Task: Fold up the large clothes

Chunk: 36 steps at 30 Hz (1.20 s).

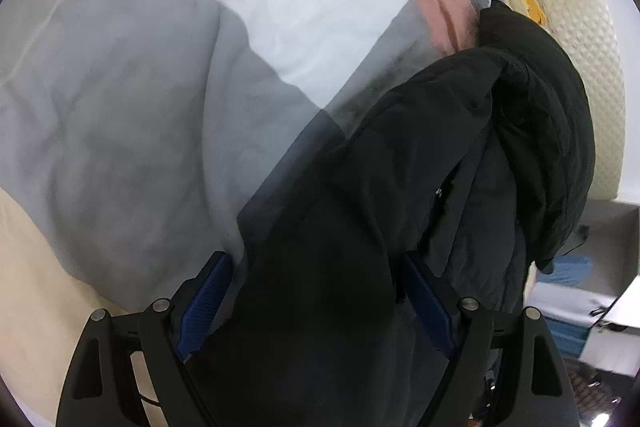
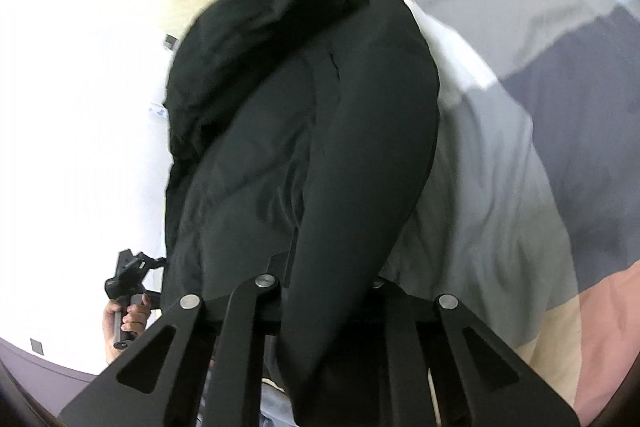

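Observation:
A large black padded jacket (image 1: pixel 460 155) hangs bunched over a bed with a patchwork cover (image 1: pixel 132 115). In the left wrist view the jacket's cloth runs between my left gripper's (image 1: pixel 316 279) blue pads (image 1: pixel 204 303), which stand wide apart around it. In the right wrist view the jacket (image 2: pixel 304 115) drapes over my right gripper (image 2: pixel 324 291) and hides its fingers; the cloth hangs from it above the cover (image 2: pixel 500 187). The person's other hand holding the left gripper's handle (image 2: pixel 128 307) shows at lower left.
The bed's cream mattress edge (image 1: pixel 576 27) with a yellow trim runs along the right. A white wall (image 2: pixel 80 107) is beside the bed. White and blue boxes (image 1: pixel 576 311) sit on the floor at lower right.

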### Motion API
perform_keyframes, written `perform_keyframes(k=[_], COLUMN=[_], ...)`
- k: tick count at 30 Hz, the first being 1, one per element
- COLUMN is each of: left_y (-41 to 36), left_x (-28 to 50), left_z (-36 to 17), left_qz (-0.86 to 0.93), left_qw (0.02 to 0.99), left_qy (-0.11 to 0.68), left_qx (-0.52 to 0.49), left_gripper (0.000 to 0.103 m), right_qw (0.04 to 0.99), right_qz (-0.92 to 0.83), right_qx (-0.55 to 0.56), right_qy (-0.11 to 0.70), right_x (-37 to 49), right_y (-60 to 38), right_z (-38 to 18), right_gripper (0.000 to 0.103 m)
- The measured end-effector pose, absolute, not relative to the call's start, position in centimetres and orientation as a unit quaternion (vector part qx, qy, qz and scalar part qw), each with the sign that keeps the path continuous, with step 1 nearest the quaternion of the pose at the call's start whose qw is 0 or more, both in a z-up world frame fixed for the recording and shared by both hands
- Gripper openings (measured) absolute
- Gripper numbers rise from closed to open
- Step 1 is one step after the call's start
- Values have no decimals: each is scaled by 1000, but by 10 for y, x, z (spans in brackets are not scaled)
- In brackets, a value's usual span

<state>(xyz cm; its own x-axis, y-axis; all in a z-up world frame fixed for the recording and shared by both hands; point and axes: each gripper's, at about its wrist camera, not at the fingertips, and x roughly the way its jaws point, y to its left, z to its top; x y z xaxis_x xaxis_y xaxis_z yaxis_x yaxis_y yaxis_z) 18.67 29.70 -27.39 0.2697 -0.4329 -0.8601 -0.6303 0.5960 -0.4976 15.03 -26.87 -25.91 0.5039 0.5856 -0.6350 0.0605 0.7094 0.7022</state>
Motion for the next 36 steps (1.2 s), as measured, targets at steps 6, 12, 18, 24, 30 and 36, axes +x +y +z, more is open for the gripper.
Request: perform_keyframes(k=[6,12,18,24,30,36], left_y=[298,278,273,286,268,248], left_x=[184,189,192,185,198,209], left_z=[-276,-241,-263,-295,-284,-268], left_qz=[18,-92,-47,-3,-31,-72], left_qw=[652,692,667,616,628,652], left_qy=[572,509,567,596,606,604], left_qx=[-497,-504,-481,-516,-488,-453], left_gripper=[83,82,78,78,76,64], right_qw=[801,790,788,771,758,768], right_qz=[154,135,120,86,88,119], right_qx=[338,344,342,352,357,364], right_qy=[470,489,498,524,539,513], right_x=[148,150,149,152,154,150], right_y=[-273,-276,-276,-286,-285,-280], right_z=[-259,-269,-273,-288,-296,-286], right_gripper=[12,14,19,35,40,40])
